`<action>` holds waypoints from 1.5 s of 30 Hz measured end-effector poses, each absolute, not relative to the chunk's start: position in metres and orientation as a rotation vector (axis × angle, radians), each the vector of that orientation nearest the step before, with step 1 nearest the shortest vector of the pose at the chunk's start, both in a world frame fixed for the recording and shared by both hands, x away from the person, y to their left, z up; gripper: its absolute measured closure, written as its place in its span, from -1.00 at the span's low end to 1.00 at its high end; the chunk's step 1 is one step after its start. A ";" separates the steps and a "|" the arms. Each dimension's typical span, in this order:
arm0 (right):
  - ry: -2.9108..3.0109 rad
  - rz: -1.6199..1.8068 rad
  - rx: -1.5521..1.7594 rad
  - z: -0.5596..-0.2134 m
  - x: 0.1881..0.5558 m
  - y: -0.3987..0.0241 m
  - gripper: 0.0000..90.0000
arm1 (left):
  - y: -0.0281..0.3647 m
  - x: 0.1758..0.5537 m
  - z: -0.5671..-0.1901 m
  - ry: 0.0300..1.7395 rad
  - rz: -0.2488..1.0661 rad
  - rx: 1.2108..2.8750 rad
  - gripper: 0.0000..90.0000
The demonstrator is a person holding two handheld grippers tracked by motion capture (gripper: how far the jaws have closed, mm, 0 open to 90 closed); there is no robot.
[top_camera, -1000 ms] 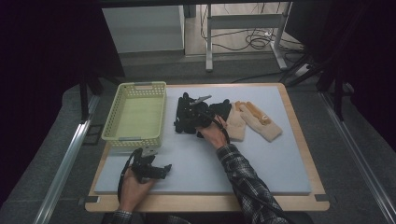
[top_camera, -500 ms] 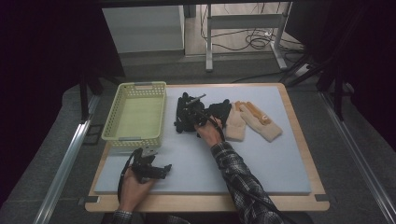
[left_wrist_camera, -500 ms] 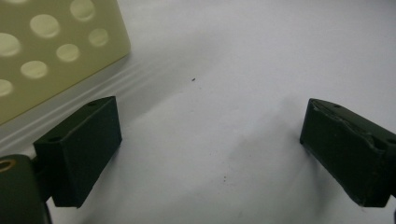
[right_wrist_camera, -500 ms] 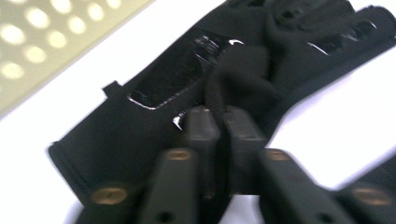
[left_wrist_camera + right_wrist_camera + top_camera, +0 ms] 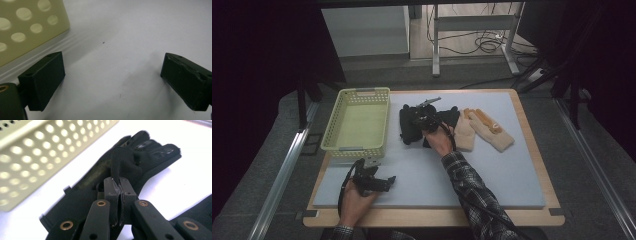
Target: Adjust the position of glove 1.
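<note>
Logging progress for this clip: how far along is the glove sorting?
Done: nothing lies in the basket yet. In hand: the right tool has just pinched a fold of a black glove. Left: the tan gloves remain on the mat; the left tool rests open.

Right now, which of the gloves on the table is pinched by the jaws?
The black glove lying nearest the basket; the right gripper pinches a fold of it. The two tan gloves lie untouched.

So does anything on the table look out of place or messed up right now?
Only the black glove: the right tool pinches a fold of its fabric, bunching it up off the mat. The tan gloves lie flat, and the basket sits square.
</note>
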State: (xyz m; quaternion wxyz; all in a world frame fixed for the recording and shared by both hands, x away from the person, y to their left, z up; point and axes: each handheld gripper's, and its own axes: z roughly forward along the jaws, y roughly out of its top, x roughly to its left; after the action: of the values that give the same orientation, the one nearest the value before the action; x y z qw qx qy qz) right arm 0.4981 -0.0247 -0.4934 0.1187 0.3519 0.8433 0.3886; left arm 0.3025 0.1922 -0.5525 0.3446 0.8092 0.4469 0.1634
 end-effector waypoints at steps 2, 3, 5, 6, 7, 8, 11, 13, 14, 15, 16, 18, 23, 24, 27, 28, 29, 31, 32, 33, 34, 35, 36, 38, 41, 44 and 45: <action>2.464 1.149 1.021 -0.489 0.495 -0.026 0.91 | 0.192 0.303 -0.552 1.161 0.424 2.102 -0.88; 2.464 1.158 1.019 -0.487 0.493 -0.027 0.91 | 0.192 0.302 -0.552 1.161 0.423 2.101 -0.88; 2.461 1.179 1.015 -0.483 0.490 -0.029 0.91 | 0.192 0.302 -0.552 1.161 0.423 2.100 -0.88; 2.459 1.192 1.018 -0.480 0.488 -0.031 0.91 | 0.192 0.302 -0.552 1.161 0.423 2.100 -0.88; 2.458 1.200 1.018 -0.479 0.487 -0.032 0.91 | 0.192 0.303 -0.552 1.161 0.424 2.102 -0.88; 2.458 1.216 1.016 -0.476 0.485 -0.034 0.91 | 0.192 0.303 -0.552 1.161 0.424 2.102 -0.88; 2.458 1.244 1.008 -0.470 0.478 -0.038 0.91 | 0.192 0.303 -0.552 1.161 0.424 2.103 -0.88; 2.454 1.266 1.004 -0.466 0.473 -0.041 0.91 | 0.192 0.303 -0.553 1.160 0.426 2.102 -0.88; 2.450 1.275 0.997 -0.462 0.469 -0.043 0.91 | 0.192 0.303 -0.553 1.160 0.425 2.102 -0.88; 2.448 1.283 0.994 -0.461 0.466 -0.044 0.91 | 0.192 0.303 -0.553 1.160 0.425 2.102 -0.88; 2.449 1.291 0.987 -0.458 0.462 -0.046 0.91 | 0.192 0.303 -0.553 1.159 0.426 2.102 -0.88; 2.446 1.304 0.978 -0.453 0.456 -0.050 0.91 | 0.192 0.303 -0.552 1.160 0.425 2.104 -0.88; 2.449 1.333 0.949 -0.442 0.437 -0.061 0.91 | 0.192 0.302 -0.552 1.160 0.424 2.102 -0.88; 2.450 1.345 0.948 -0.440 0.431 -0.064 0.91 | 0.192 0.302 -0.552 1.161 0.424 2.102 -0.88; 2.453 1.354 0.940 -0.436 0.419 -0.071 0.91 | 0.192 0.303 -0.552 1.158 0.426 2.104 -0.88; 2.452 1.358 0.933 -0.435 0.413 -0.074 0.91 | 0.192 0.303 -0.552 1.159 0.426 2.105 -0.88; 2.451 1.367 0.933 -0.434 0.409 -0.076 0.91 | 0.192 0.303 -0.552 1.158 0.426 2.105 -0.88; 2.454 1.380 0.934 -0.433 0.400 -0.082 0.91 | 0.192 0.303 -0.552 1.160 0.426 2.102 -0.88; 2.458 1.378 0.930 -0.433 0.394 -0.085 0.91 | 0.192 0.302 -0.553 1.162 0.427 2.098 -0.88; 2.459 1.377 0.927 -0.434 0.390 -0.086 0.91 | 0.192 0.302 -0.553 1.162 0.427 2.099 -0.88; 2.465 1.378 0.927 -0.435 0.384 -0.090 0.91 | 0.192 0.302 -0.553 1.162 0.427 2.098 -0.88; 2.467 1.380 0.930 -0.436 0.380 -0.092 0.91 | 0.192 0.302 -0.553 1.162 0.427 2.098 -0.88; 2.471 1.383 0.938 -0.438 0.374 -0.095 0.91 | 0.192 0.302 -0.552 1.162 0.426 2.099 -0.88; 2.479 1.387 0.944 -0.442 0.363 -0.102 0.91 | 0.192 0.302 -0.553 1.163 0.427 2.098 -0.88; 2.487 1.383 0.952 -0.448 0.351 -0.110 0.91 | 0.192 0.302 -0.553 1.163 0.426 2.097 -0.88; 2.498 1.355 0.961 -0.457 0.339 -0.119 0.91 | 0.191 0.302 -0.553 1.167 0.428 2.089 -0.88; 2.499 1.342 0.964 -0.461 0.336 -0.122 0.91 | 0.191 0.302 -0.553 1.169 0.426 2.088 -0.88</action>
State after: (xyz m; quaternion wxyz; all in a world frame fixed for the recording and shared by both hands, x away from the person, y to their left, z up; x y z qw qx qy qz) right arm 0.3361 -0.1224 -0.4607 0.0726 0.3210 0.8319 0.4467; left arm 0.3023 0.1911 -0.5529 0.3481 0.8054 0.4508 0.1642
